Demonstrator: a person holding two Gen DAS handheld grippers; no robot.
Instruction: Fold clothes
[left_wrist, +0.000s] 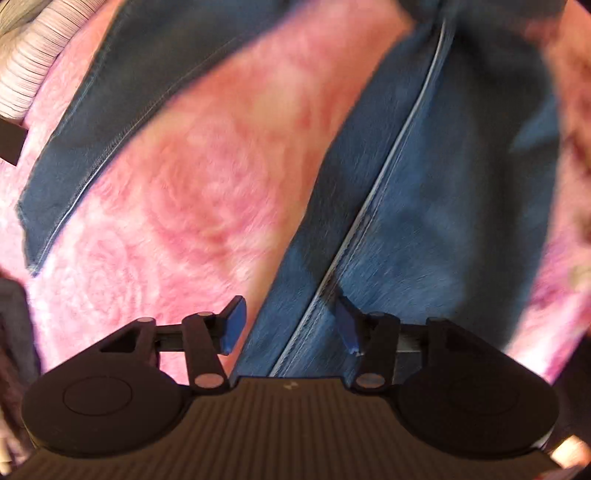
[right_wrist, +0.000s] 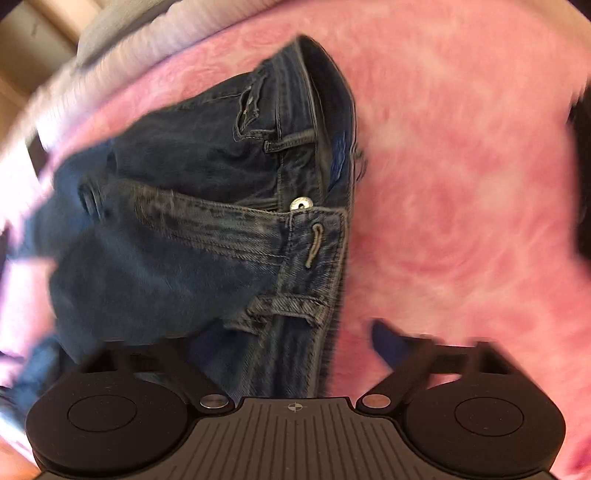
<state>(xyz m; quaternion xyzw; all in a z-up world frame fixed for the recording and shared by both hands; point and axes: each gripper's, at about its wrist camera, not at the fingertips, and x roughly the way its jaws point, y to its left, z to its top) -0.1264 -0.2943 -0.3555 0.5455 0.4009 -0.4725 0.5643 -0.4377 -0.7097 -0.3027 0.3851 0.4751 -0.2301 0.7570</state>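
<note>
A pair of blue jeans (left_wrist: 406, 184) lies on a pink fluffy blanket (left_wrist: 221, 166). In the left wrist view one leg with a pale side seam runs from the top right down between my left gripper's (left_wrist: 291, 325) blue pads, which stand apart without pressing the denim. A second strip of denim (left_wrist: 92, 122) lies at the upper left. In the right wrist view the jeans' (right_wrist: 184, 240) waistband with its metal button (right_wrist: 301, 204) and belt loops points toward my right gripper (right_wrist: 295, 343). Its jaws are open, the waistband edge between them. The left fingertip is lost against the denim.
A striped white cloth (left_wrist: 29, 55) lies at the top left in the left wrist view. Pale grey-white fabric (right_wrist: 129, 33) borders the blanket (right_wrist: 461, 184) at the top left in the right wrist view. A dark object (right_wrist: 581, 166) sits at the right edge.
</note>
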